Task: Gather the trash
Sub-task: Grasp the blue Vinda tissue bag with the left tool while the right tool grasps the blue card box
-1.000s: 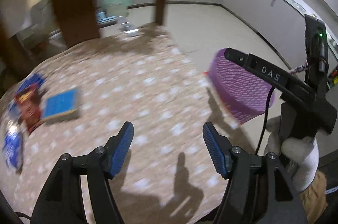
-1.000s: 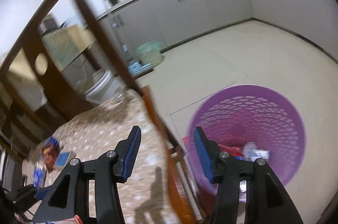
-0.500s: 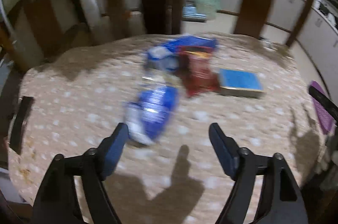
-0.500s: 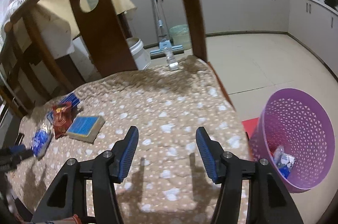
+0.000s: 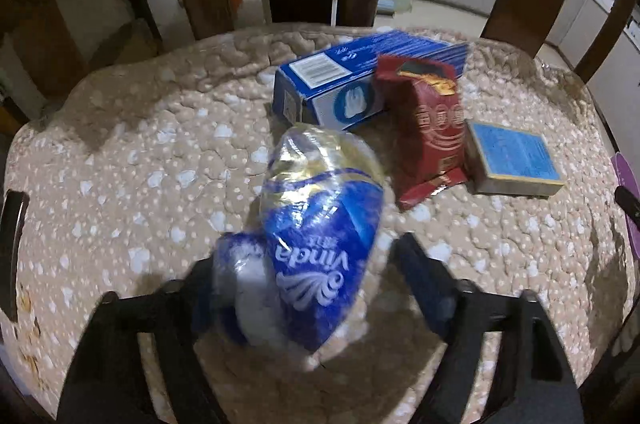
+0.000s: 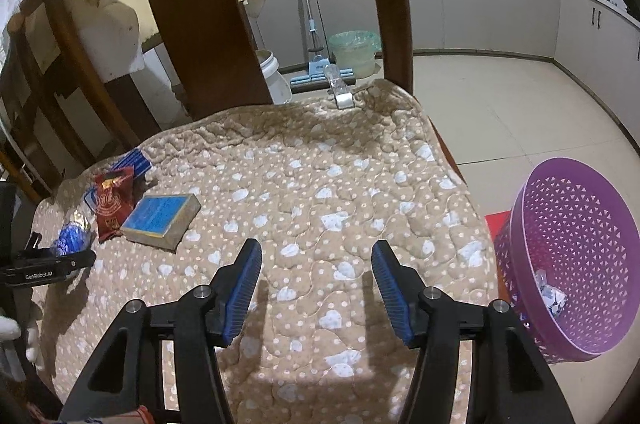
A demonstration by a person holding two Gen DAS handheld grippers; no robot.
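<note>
A blue Vinda tissue pack (image 5: 316, 244) lies on the table between the fingers of my left gripper (image 5: 312, 288); the jaws stand wide on either side of it and are blurred. Behind it are a red snack bag (image 5: 430, 132), a blue glove box (image 5: 352, 80) and a blue-topped box (image 5: 514, 160). My right gripper (image 6: 316, 288) is open and empty above the table's near side. In the right wrist view the tissue pack (image 6: 72, 236), red bag (image 6: 112, 204) and blue-topped box (image 6: 162, 214) sit at the left. The purple trash basket (image 6: 576, 264) stands on the floor to the right.
The table carries a beige quilted cover (image 6: 320, 184). Wooden chair backs (image 6: 200, 24) stand along the far edge. A small clear bottle (image 6: 340, 90) lies at the far edge. A mop, a white bucket and a green-lined bin (image 6: 354, 52) stand on the floor beyond.
My left gripper has swung from the basket side to the trash pile and closed in around the tissue pack. My right gripper has swung from over the basket back above the table.
</note>
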